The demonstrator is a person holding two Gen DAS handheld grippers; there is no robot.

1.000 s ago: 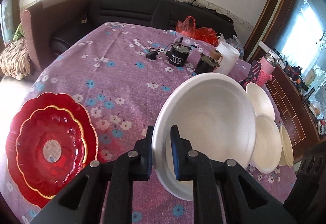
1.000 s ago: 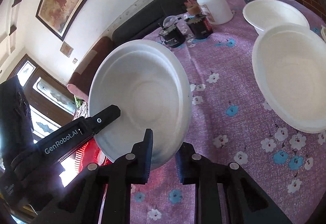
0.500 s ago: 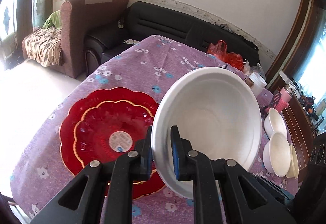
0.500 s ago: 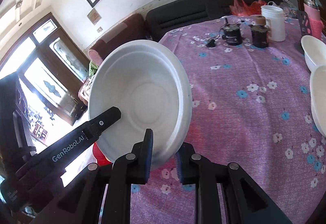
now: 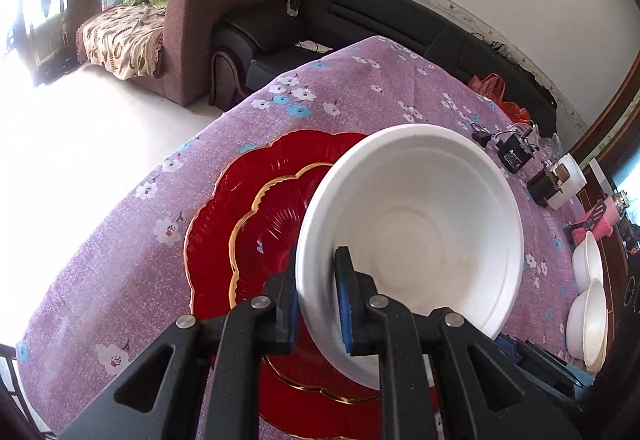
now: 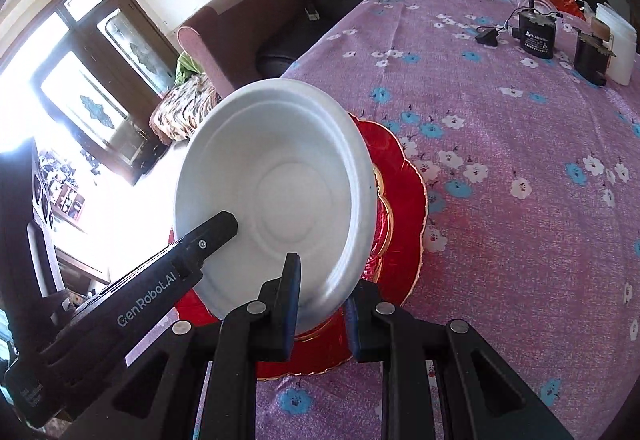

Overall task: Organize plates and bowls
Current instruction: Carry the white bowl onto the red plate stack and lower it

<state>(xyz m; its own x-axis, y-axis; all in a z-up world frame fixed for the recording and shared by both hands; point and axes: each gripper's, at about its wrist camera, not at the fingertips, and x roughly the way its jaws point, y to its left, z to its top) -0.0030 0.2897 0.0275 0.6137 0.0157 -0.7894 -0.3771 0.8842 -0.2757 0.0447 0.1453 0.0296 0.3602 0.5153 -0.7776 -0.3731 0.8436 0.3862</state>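
"GenRobot.AI" in white along left gripper (image 6: 224,228) arm, seen from right wrist; label on black box (image 6: 535,34) at far end too small to read. Both jaws clamped on rim of white bowl (image 5: 412,236), left gripper (image 5: 318,304) on one side, right gripper (image 6: 320,304) on other; bowl tilted, held over red plates (image 5: 256,208). Plates stacked near surface (image 6: 520,232) edge, floor beyond. Open floral cloth toward far end. Bowl hides plate centre. Two white bowls (image 5: 587,296) cut by frame edge.
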